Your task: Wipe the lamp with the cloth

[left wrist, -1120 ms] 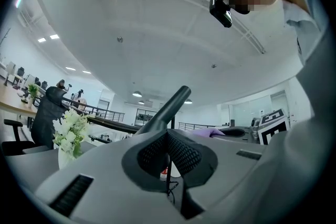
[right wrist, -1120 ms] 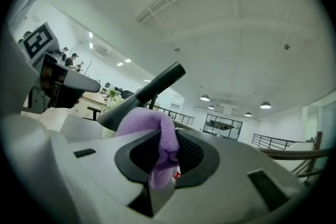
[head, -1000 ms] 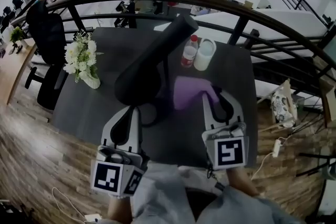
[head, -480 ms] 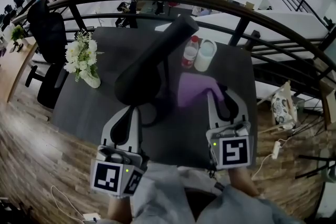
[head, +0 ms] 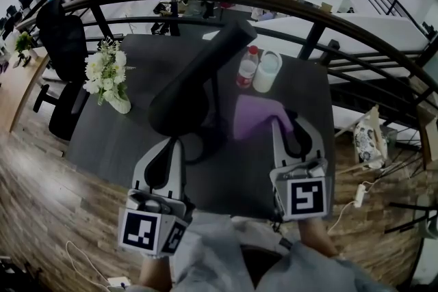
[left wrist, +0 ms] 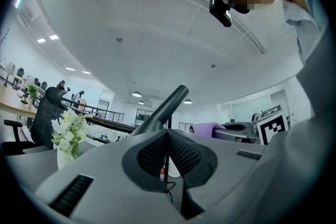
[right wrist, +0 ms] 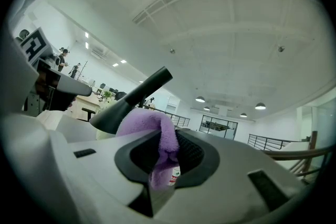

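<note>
A black lamp (head: 195,78) with a long cone-shaped shade stands on the dark table (head: 109,140), tilted up toward the far right. Its shade also shows in the left gripper view (left wrist: 163,107) and the right gripper view (right wrist: 131,99). My right gripper (head: 282,121) is shut on a purple cloth (head: 254,114), just right of the lamp's stem; the cloth (right wrist: 157,136) hangs pinched between the jaws. My left gripper (head: 172,141) is shut with nothing in it, at the lamp's base, below the shade's wide end.
A white vase of flowers (head: 105,82) stands at the table's left. A red-labelled bottle (head: 246,68) and a white cup (head: 266,71) stand behind the lamp. A black railing (head: 287,10) curves past the far side. An office chair (head: 61,51) is on the left.
My right gripper has carried the purple cloth slightly to the right and a little away from the lamp. The left gripper has stayed where it was.
</note>
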The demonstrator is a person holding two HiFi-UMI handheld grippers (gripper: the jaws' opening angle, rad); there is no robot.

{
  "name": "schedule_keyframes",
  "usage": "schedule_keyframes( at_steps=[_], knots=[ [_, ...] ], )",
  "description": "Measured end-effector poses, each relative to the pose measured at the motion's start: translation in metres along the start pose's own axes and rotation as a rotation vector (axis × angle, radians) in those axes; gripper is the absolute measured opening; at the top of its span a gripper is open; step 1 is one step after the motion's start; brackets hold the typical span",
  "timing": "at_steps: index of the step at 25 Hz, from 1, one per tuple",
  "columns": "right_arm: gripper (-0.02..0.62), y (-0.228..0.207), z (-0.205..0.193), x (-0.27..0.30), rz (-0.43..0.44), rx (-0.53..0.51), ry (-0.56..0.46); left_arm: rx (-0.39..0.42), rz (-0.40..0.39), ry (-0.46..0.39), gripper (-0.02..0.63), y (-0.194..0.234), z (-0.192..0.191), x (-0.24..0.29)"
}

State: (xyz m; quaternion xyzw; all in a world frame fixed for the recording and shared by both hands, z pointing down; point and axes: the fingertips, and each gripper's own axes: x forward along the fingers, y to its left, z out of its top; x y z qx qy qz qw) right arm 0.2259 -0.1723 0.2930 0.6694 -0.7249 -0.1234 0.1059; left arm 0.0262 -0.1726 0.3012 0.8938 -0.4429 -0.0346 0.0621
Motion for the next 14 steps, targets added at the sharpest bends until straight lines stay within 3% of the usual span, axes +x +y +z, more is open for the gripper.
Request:
schedule_keyframes(
  at_steps=[14],
  knots=[
    [0.063,-0.0042,0.0000,-0.0069,-0.003,0.009,-0.001,0.010,-0.008,0.001,0.006,-0.0068,0.0000,-0.0035]
  ],
)
